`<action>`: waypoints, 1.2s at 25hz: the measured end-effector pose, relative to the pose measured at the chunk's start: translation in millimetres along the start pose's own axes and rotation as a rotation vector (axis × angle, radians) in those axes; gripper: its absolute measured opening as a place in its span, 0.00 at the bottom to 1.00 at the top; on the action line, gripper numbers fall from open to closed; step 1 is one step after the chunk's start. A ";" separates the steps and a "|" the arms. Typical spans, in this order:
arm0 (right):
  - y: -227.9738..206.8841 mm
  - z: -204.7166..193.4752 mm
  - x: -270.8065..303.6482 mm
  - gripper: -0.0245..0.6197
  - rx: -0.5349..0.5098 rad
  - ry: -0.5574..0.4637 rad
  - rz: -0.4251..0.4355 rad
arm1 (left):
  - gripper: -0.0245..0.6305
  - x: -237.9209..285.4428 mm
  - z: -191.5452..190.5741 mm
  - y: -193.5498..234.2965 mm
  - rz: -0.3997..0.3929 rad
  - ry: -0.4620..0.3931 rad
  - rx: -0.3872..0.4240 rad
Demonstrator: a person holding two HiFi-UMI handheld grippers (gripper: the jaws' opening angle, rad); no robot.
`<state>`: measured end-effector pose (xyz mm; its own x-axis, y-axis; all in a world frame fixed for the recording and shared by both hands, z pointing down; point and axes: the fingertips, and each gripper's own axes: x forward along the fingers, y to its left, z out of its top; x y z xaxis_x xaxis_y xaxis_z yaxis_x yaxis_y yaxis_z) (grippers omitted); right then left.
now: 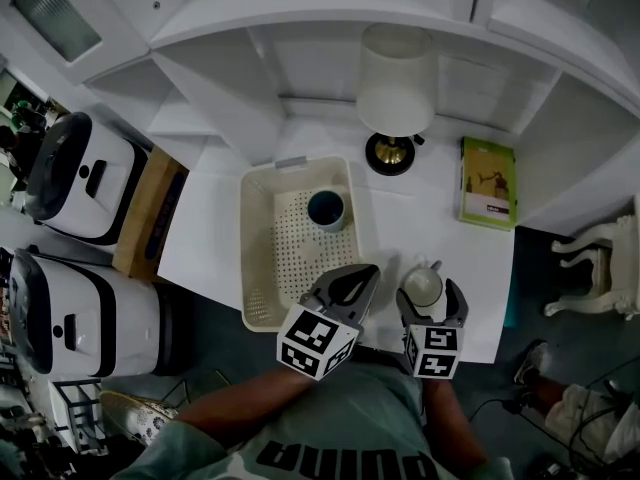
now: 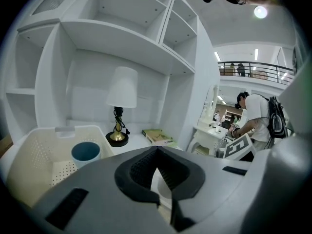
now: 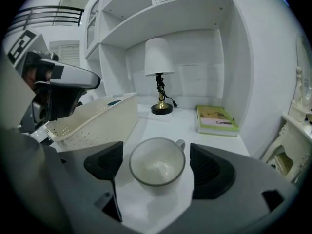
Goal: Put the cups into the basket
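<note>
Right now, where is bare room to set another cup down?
Free: the basket floor nearer than the blue cup; the desk between basket, lamp and book. Crowded: the near edge, with left gripper, right gripper and white cup.

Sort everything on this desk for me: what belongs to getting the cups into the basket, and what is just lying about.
For the job:
- basket
- blue cup, already standing in it
- white cup, outside it, between the open jaws of the right claw

Just lying about:
- lamp
- green book
</note>
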<state>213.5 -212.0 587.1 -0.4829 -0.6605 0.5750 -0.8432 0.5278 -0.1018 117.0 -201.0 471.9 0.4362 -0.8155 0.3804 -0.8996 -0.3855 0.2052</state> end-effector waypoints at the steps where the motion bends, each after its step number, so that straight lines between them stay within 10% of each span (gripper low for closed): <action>1: 0.6 0.6 1.7 0.66 -0.001 0.004 0.001 | 0.05 2.3 -1.6 -0.3 -0.003 0.007 0.001; 30: -9.2 -10.5 5.9 0.66 -0.031 0.058 -0.103 | 0.05 -15.8 5.5 20.5 -0.029 0.009 0.004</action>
<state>220.9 -215.2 600.0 -0.3790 -0.6801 0.6276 -0.8794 0.4758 -0.0154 91.5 -198.4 465.1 0.4625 -0.8000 0.3822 -0.8865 -0.4108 0.2128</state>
